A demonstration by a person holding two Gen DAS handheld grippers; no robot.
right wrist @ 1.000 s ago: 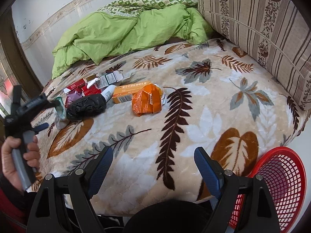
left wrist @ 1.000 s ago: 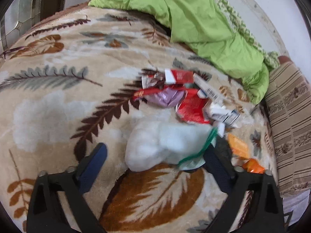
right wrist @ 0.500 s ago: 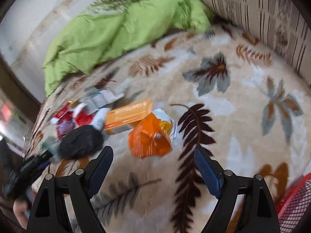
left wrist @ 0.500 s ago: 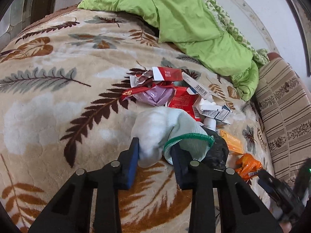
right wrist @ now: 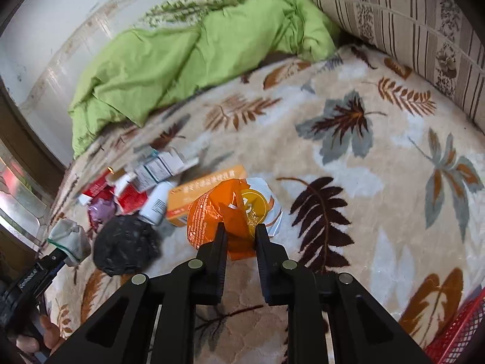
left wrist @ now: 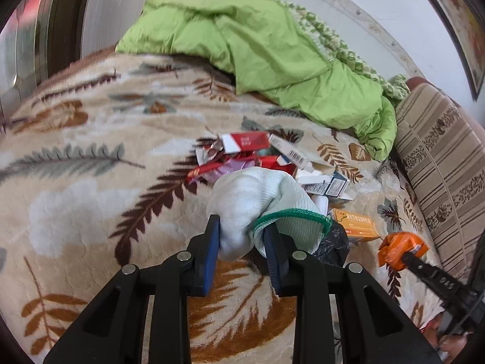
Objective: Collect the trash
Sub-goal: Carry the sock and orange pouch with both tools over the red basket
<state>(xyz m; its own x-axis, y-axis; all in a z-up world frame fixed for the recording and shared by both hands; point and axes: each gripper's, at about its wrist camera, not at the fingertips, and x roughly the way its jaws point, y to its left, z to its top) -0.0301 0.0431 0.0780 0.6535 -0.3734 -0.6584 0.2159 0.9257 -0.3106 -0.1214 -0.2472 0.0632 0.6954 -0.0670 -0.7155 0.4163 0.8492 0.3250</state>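
My left gripper (left wrist: 242, 236) is shut on a white cloth glove with a green cuff (left wrist: 257, 200), held just above the bed; it also shows in the right wrist view (right wrist: 68, 241). My right gripper (right wrist: 241, 236) is shut on a crumpled orange wrapper (right wrist: 218, 215), which shows in the left wrist view (left wrist: 400, 250) too. A pile of trash lies on the blanket: red packets (left wrist: 245, 142), white cartons (right wrist: 160, 166), an orange box (right wrist: 206, 188), a white bottle (right wrist: 156, 206) and a crumpled black bag (right wrist: 124, 245).
A leaf-patterned blanket (right wrist: 348, 157) covers the bed. A green quilt (right wrist: 182, 60) is bunched at the back, a striped cushion (right wrist: 409, 30) stands at the right. A red mesh basket (right wrist: 457, 333) sits off the bed's near right edge.
My left gripper closed on the glove and lifted it. My right gripper moved in toward the orange wrapper and closed on it.
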